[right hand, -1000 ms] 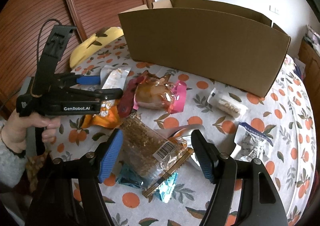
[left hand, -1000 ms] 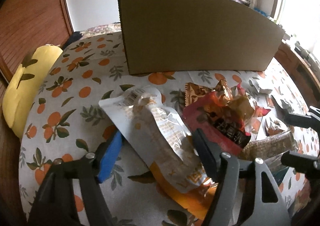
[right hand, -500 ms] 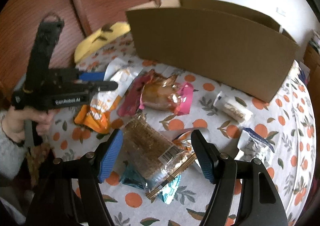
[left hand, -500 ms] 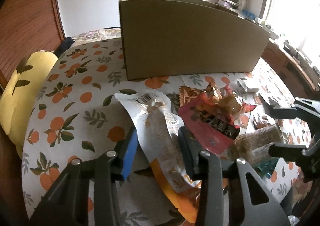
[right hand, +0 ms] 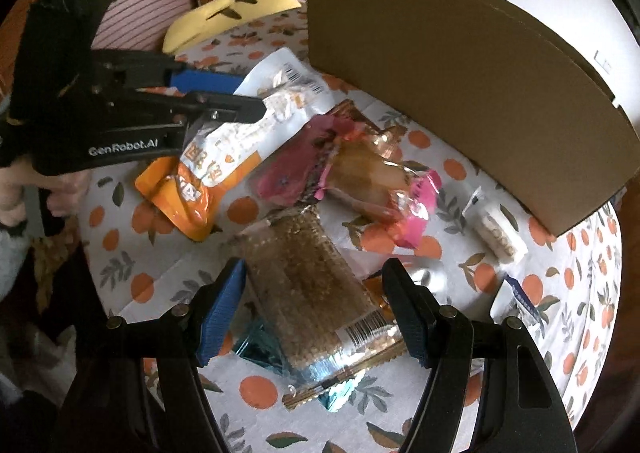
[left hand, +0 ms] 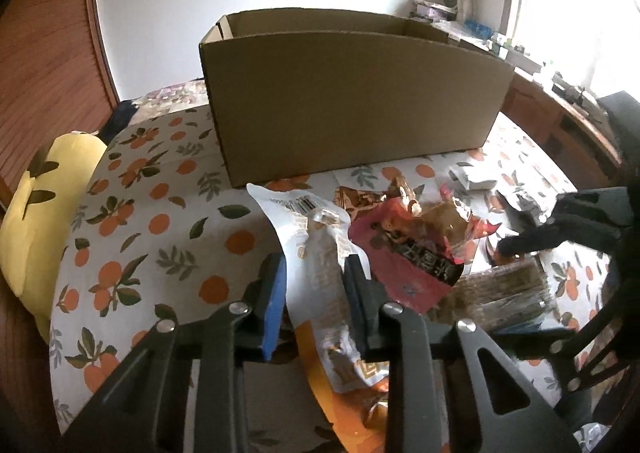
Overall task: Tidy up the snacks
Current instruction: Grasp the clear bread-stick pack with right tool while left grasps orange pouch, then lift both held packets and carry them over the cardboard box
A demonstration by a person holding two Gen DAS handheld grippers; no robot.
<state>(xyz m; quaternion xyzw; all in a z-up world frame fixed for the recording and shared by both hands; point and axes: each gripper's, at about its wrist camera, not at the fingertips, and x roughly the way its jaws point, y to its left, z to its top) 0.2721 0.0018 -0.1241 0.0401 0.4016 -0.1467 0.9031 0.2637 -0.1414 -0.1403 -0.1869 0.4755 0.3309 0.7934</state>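
A white-and-orange snack bag [left hand: 320, 253] [right hand: 248, 145] lies on the orange-print tablecloth [left hand: 160, 237]. My left gripper [left hand: 316, 293] [right hand: 248, 95] has its jaws closing on the bag's middle, which is bunched between the pads. My right gripper [right hand: 316, 281] [left hand: 532, 225] is open, low over a clear pack of brown grain bars [right hand: 308, 289] [left hand: 504, 297], with one finger on each side of it and not touching. Between the two packs lies a red-pink packet [left hand: 412, 253] [right hand: 360, 169]. Behind the snacks stands an open cardboard box [left hand: 352, 105] [right hand: 460, 73].
A small white packet [right hand: 496, 229] and a blue-and-white sachet [right hand: 520, 297] lie right of the pile, and a teal wrapper [right hand: 260, 345] sits under the grain bars. A yellow cushion [left hand: 36, 213] rests at the table's left edge. A hand [right hand: 60, 197] holds the left gripper.
The left jaws have narrowed from wide to pinching the white-and-orange bag. The right gripper has rolled and come lower over the grain bar pack, its jaws as wide as before.
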